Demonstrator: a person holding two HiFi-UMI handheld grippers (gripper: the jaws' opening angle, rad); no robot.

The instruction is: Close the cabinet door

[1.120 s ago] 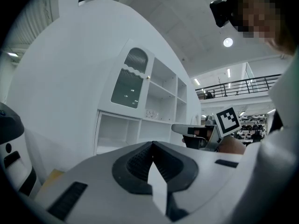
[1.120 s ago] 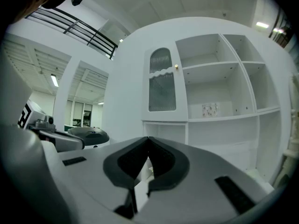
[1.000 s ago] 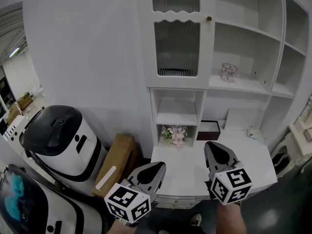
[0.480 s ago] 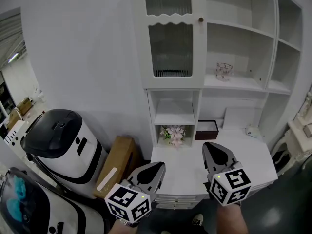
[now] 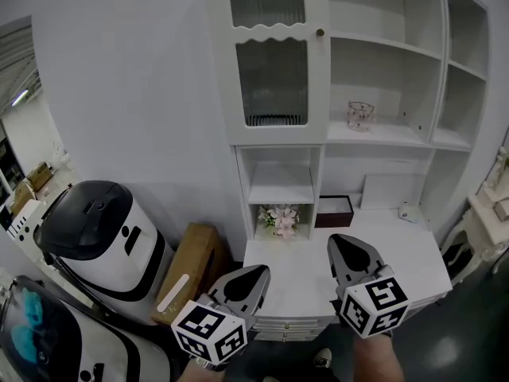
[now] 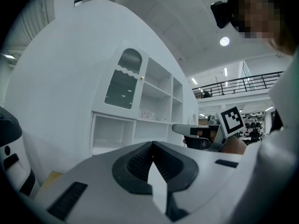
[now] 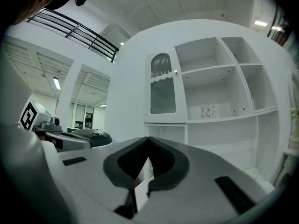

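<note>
**Two shut grippers held low, glass door well above them**

Both grippers hovered level over the white desk top [image 5: 413, 253], well apart from the cabinet door [image 5: 270, 78]. The left gripper [image 5: 258, 270] had its jaws pressed together with nothing between them. The right gripper [image 5: 347, 241] was likewise closed and empty. The ribbed-glass door sat in the upper left bay of the white shelf unit, its small knob [image 5: 320, 32] on the edge beside the open shelves. It looked flush with its frame, though a slight gap could not be ruled out. Judged so, the closing push was either done or not yet started. If any gap remained, the next move called for raising one gripper to the knob side and pressing squarely.
</note>
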